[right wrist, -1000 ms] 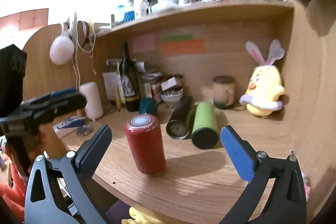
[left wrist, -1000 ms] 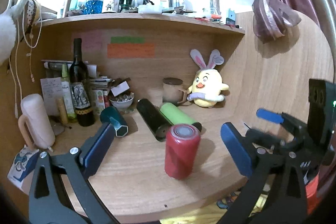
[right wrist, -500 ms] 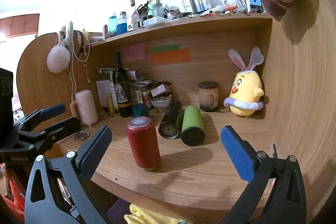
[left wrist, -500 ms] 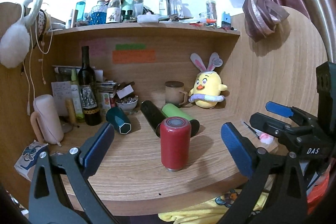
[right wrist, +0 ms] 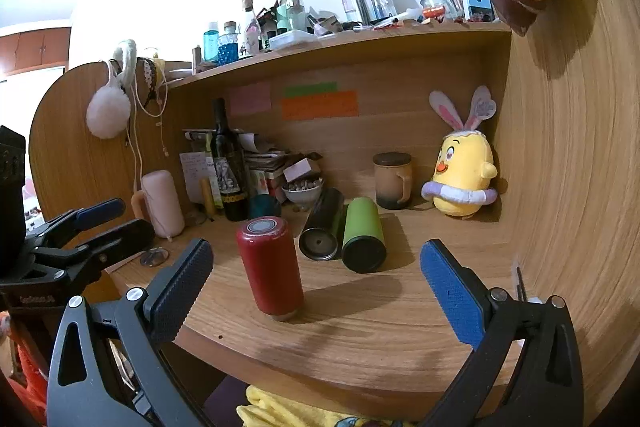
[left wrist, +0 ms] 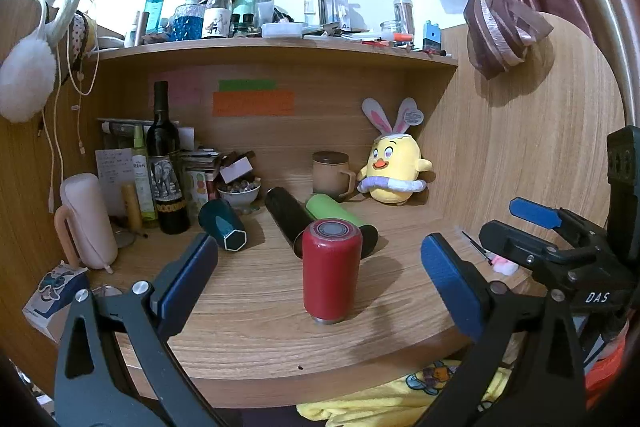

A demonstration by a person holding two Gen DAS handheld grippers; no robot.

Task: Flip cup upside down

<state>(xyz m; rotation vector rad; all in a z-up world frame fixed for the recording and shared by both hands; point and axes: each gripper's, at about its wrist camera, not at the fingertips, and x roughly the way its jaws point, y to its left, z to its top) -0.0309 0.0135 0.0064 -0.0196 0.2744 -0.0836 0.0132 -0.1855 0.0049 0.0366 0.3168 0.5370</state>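
1. Left wrist view: left tool [left wrist: 316, 275] spread wide, empty, framing red cup [left wrist: 331, 271]. Stands alone near front edge of wooden surface [left wrist: 248, 311], metal rim down, presumably already inverted. Right tool [left wrist: 520, 227] just beside, parted, holding nothing.
2. Right wrist view: right tool [right wrist: 316, 275] agape, empty; red cup [right wrist: 270, 267] ahead-left. Black tumbler [right wrist: 323, 225] and green tumbler [right wrist: 363, 235] lying side by side behind; plush chick [right wrist: 464, 179] in corner; cluttered shelf [right wrist: 340, 43] above.
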